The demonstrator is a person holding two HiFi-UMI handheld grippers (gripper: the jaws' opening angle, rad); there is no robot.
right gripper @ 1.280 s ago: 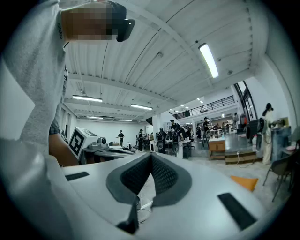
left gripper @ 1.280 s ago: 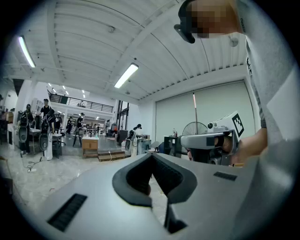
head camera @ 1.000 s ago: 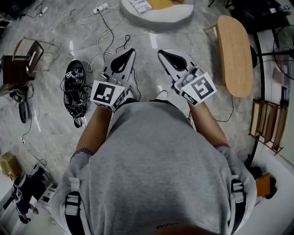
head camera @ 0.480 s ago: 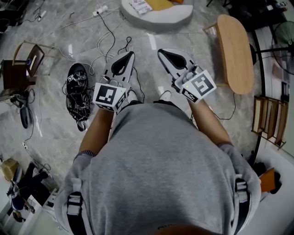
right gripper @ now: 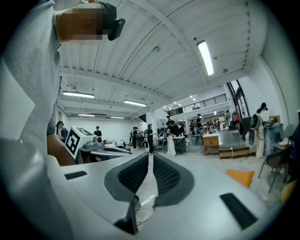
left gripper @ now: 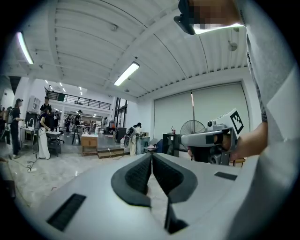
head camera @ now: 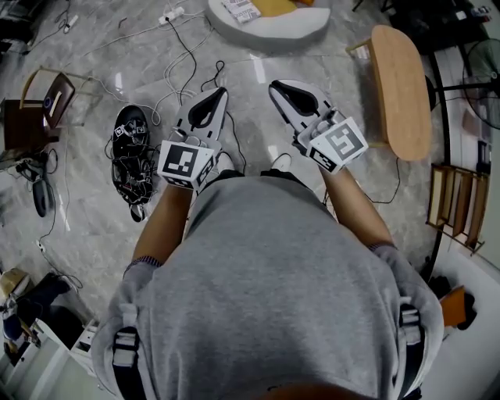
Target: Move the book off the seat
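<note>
A white printed book [head camera: 237, 9] lies on a round white seat [head camera: 269, 30] at the top edge of the head view, beside an orange cushion [head camera: 275, 5]. Both grippers are held level in front of the person's chest, well short of the seat. My left gripper [head camera: 220, 91] [left gripper: 151, 156] is shut, pads touching, nothing between them. My right gripper [head camera: 275, 84] [right gripper: 150, 155] has just been opening; its pads stand a thin slit apart with nothing between them. Each gripper shows in the other's view: the right gripper [left gripper: 208, 138] and the left gripper [right gripper: 101, 150].
Cables [head camera: 184, 55] trail over the marble floor between me and the seat. A black tangle of gear [head camera: 130, 152] lies at the left, with a wooden chair [head camera: 37, 109] beyond it. A long wooden bench [head camera: 400, 90] and a wooden rack [head camera: 456, 207] stand at the right. People stand far off.
The person and both grippers have edged slightly forward, toward the seat. Nothing was taken hold of or let go.
</note>
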